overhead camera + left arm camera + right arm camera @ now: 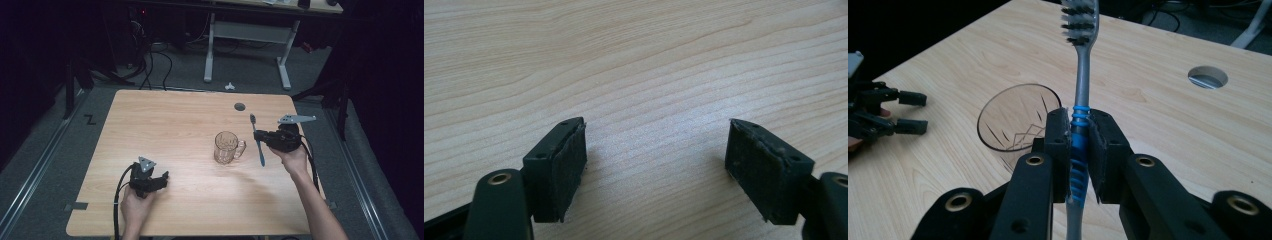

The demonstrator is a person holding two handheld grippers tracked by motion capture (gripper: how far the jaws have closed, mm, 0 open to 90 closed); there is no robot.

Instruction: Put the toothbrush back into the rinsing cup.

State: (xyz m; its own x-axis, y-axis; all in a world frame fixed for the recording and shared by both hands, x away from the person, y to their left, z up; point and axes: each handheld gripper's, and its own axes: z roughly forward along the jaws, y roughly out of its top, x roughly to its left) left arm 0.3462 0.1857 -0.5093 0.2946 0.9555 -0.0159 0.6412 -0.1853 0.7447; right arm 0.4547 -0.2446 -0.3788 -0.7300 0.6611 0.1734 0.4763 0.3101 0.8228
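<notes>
Holding the toothbrush point(1079, 145) clamped in our right gripper point(1079, 150), mid-frame, just right of the glass mug point(226, 147). Left gripper point(656, 170) sits open, lower left. If we tilt carelessly, the handle could clip the rim and tip it.

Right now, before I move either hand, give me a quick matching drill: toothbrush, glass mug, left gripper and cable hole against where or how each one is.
Things:
1. toothbrush
2. glass mug
3. left gripper
4. cable hole

States:
A. jaws open over bare wood
B. clamped in the right gripper
C. at the table's far edge
D. standing empty mid-table

Pairs: 1-B, 2-D, 3-A, 4-C
</notes>
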